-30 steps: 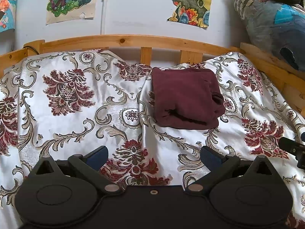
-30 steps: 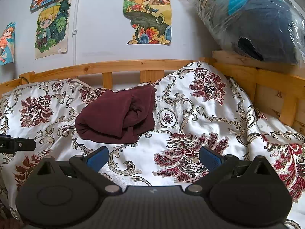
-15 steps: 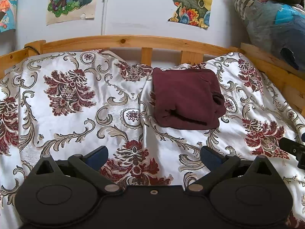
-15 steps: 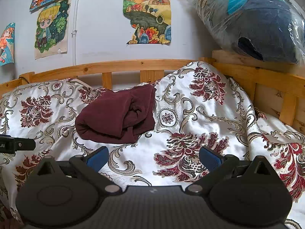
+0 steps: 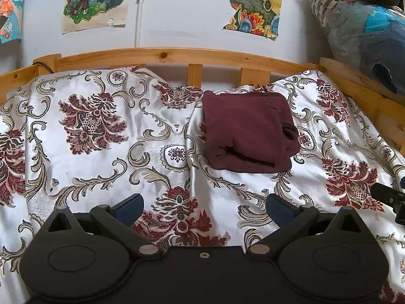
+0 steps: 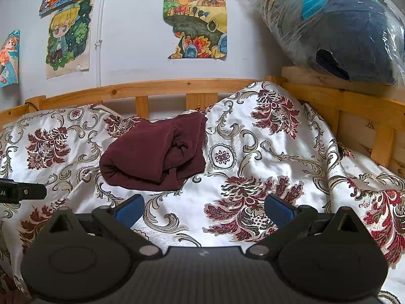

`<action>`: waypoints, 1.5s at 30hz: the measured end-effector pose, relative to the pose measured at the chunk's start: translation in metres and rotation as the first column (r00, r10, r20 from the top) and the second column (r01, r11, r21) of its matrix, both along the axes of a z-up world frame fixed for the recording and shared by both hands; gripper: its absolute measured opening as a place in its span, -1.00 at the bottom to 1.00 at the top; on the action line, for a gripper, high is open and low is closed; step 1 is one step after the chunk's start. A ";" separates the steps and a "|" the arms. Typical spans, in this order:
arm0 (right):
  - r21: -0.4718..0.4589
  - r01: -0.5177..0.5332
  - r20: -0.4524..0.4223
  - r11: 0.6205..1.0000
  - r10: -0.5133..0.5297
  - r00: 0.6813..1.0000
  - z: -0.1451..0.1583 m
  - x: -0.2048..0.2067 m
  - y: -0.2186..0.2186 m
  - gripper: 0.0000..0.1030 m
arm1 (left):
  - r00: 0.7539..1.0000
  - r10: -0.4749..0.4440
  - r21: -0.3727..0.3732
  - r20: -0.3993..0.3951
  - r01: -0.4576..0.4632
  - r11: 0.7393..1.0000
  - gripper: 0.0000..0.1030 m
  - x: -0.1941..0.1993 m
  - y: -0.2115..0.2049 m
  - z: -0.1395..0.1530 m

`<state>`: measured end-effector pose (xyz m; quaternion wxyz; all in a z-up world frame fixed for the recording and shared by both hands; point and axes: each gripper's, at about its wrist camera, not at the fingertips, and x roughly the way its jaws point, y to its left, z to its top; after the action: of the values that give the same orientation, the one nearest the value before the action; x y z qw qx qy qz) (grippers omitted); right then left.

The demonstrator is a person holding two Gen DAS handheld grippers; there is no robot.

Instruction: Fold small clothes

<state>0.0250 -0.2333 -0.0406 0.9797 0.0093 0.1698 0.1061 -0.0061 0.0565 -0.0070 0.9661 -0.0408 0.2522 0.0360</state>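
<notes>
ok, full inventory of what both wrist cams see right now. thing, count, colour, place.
folded maroon fabric garment: 1, dark red, on the bedspread near the headboard rail, touched by neither gripper
satin floral bedspread: 1, white with red and tan pattern, covers the bed
wooden bed frame: 1, light pine, rail and slats behind and at the right side
cartoon paper drawings: at least 4, multicoloured, on the white wall
plastic-wrapped bundle: 1, dark blue and grey, on the frame at the right
white wall pipe: 1, vertical, between drawings
left gripper: 1, black with blue pads, open over bedspread
right gripper: 1, same, open
</notes>
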 end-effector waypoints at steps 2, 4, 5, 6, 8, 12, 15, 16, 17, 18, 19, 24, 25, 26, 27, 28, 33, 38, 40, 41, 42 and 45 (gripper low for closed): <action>0.000 0.000 0.000 1.000 0.000 1.000 0.000 0.000 0.000 1.00 | 1.000 0.000 0.000 0.000 0.000 1.000 0.99 0.000 0.000 0.000; 0.001 0.002 0.000 1.000 -0.002 1.000 0.000 0.000 0.000 1.00 | 1.000 -0.001 0.000 0.000 0.001 1.000 0.99 0.000 0.000 0.000; 0.000 0.000 0.000 1.000 0.000 1.000 0.000 0.000 -0.001 1.00 | 1.000 -0.001 0.000 0.000 0.001 1.000 0.99 0.000 0.000 0.000; 0.000 0.001 0.000 1.000 -0.001 1.000 0.000 0.000 -0.001 1.00 | 1.000 -0.002 -0.001 -0.001 0.002 1.000 0.99 0.000 0.000 0.000; 0.000 0.000 0.000 1.000 0.000 1.000 0.000 0.000 -0.001 1.00 | 1.000 -0.001 0.000 0.000 0.001 1.000 0.99 0.000 0.000 0.000; 0.000 0.001 -0.001 1.000 -0.001 1.000 0.000 0.000 0.000 1.00 | 1.000 0.000 0.000 0.000 0.000 1.000 0.99 -0.001 0.000 0.000; 0.000 0.001 0.000 1.000 -0.001 1.000 0.000 0.000 0.000 1.00 | 1.000 0.000 0.000 0.000 0.000 1.000 0.99 0.000 0.000 0.000; 0.000 0.001 0.000 1.000 -0.001 1.000 0.000 0.000 -0.001 1.00 | 1.000 0.000 0.000 0.000 0.000 1.000 0.99 0.000 0.000 0.000; 0.000 0.001 0.000 1.000 -0.001 1.000 0.000 0.000 -0.001 1.00 | 1.000 0.000 0.000 0.000 0.000 1.000 0.99 0.000 0.000 0.000; 0.000 0.001 0.000 1.000 -0.001 1.000 0.000 0.000 -0.001 1.00 | 1.000 0.000 0.000 0.000 0.000 1.000 0.99 0.000 0.000 0.000; 0.000 0.001 0.000 1.000 -0.001 1.000 0.000 0.000 -0.001 1.00 | 1.000 0.000 0.000 0.000 0.000 1.000 0.99 0.000 0.000 0.000; 0.000 0.001 0.000 1.000 -0.001 1.000 0.000 0.001 -0.001 1.00 | 1.000 -0.022 -0.006 -0.009 0.022 1.000 0.99 0.000 0.001 0.000; 0.001 0.001 0.000 1.000 -0.001 1.000 0.000 0.001 -0.001 1.00 | 0.999 -0.031 -0.005 -0.014 0.031 1.000 0.99 0.000 0.001 0.000; 0.001 0.001 0.000 1.000 -0.001 1.000 0.000 0.001 -0.001 1.00 | 0.999 -0.036 0.003 -0.019 0.036 0.999 0.99 0.000 0.000 0.000; 0.001 0.001 0.000 1.000 -0.001 1.000 0.000 0.001 -0.001 1.00 | 0.999 -0.036 0.017 -0.024 0.037 0.999 0.99 0.001 -0.002 0.000; 0.001 0.001 0.000 1.000 -0.001 1.000 0.000 0.001 -0.001 1.00 | 0.999 -0.035 0.037 -0.026 0.036 0.999 0.99 0.000 -0.004 0.001; 0.000 -0.001 0.000 1.000 0.001 1.000 0.000 0.001 -0.001 1.00 | 0.999 -0.038 0.103 -0.016 0.040 0.994 0.99 -0.002 -0.010 0.002; 0.000 0.000 -0.002 1.000 0.000 1.000 0.000 0.001 -0.001 1.00 | 1.000 -0.024 0.112 -0.019 0.026 0.993 0.99 -0.002 -0.009 0.001; 0.000 0.001 -0.003 1.000 -0.001 1.000 -0.001 0.001 -0.001 1.00 | 1.000 -0.023 0.117 -0.017 0.025 0.993 0.99 -0.002 -0.009 0.001; 0.000 0.000 -0.003 1.000 0.000 1.000 -0.001 0.001 -0.001 1.00 | 1.000 -0.023 0.119 -0.018 0.025 0.993 0.99 -0.002 -0.010 0.001; 0.000 0.000 -0.003 1.000 0.000 1.000 -0.001 0.001 0.000 1.00 | 1.000 -0.023 0.121 -0.018 0.025 0.992 0.99 -0.001 -0.009 0.001; -0.002 -0.001 -0.005 1.000 0.001 1.000 -0.002 0.000 0.001 1.00 | 1.000 -0.023 0.118 -0.019 0.025 0.993 0.99 -0.002 -0.009 0.001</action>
<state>0.0248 -0.2318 -0.0429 0.9792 0.0087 0.1723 0.1064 -0.0076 0.0475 -0.0062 0.9650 0.0198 0.2585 0.0394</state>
